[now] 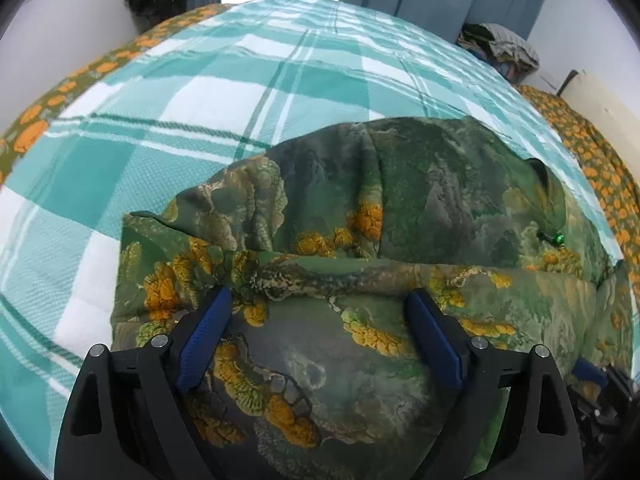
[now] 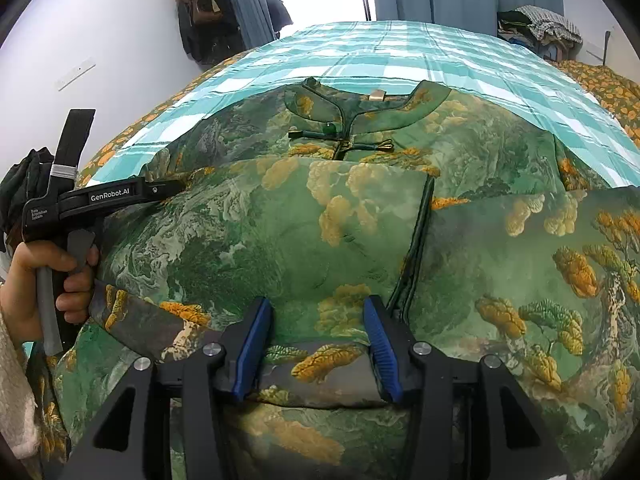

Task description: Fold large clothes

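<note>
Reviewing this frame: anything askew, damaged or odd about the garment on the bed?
Nothing damaged. The green printed garment lies partly folded on the plaid bedspread; the folded-over panels meet unevenly near the dark piped edge. Collar lies flat. Both grippers are open.

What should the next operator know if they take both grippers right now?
Left gripper: open, over the dress's left part, holding nothing.
Right gripper: open, a fold of the dress's hem between its fingers, not clamped.
The dress lies face up on the checked bedspread, collar at the far end, frog buttons closed.
Done: both sides look folded inward, meeting near the dark piped edge.
Left: probably close on the near hem, carry it toward the collar, smooth, maybe fold once more.
</note>
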`<state>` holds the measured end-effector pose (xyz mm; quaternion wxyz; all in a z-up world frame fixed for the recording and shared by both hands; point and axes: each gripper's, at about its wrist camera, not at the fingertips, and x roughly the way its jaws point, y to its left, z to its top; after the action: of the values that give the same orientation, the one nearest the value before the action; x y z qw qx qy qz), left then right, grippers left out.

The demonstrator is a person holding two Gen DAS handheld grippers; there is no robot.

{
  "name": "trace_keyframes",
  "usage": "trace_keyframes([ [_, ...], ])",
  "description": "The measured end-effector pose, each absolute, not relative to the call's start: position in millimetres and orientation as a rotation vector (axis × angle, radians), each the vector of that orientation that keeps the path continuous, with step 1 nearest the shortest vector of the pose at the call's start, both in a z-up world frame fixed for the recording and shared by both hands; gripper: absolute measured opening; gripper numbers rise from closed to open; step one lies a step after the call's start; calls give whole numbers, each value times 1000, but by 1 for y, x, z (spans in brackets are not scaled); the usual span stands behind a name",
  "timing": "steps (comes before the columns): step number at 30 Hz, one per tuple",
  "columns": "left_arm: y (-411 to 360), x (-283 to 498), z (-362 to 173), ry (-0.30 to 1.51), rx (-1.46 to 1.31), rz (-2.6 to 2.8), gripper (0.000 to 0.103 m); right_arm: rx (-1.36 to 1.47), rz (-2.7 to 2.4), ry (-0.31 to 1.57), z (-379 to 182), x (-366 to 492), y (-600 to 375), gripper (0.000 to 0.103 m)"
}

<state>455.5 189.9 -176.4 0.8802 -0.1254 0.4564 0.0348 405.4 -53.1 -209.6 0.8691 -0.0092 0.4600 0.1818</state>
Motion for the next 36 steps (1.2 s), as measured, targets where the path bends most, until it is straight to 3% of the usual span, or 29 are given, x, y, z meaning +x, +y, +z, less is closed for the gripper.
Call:
trace_keyframes([
  [6,177,420,-142,910,-224,-6,93,-12,383,962,-209,406,-54,50],
  [12,169,428,-183,970,-128,0,97,-24,376,961,-210,406,-52,50],
  [19,163,422,-164,969,-105,41,96,-38,370,963,-210,408,-51,50],
  [28,125,304,-107,965,-207,-105,96,-75,356,970,-208,409,-47,50],
  [34,105,261,-165,1060,-177,-69,98,-78,356,968,-208,408,-47,50],
  [36,105,259,-175,1016,-168,-71,101,-76,356,969,-208,409,-47,50],
])
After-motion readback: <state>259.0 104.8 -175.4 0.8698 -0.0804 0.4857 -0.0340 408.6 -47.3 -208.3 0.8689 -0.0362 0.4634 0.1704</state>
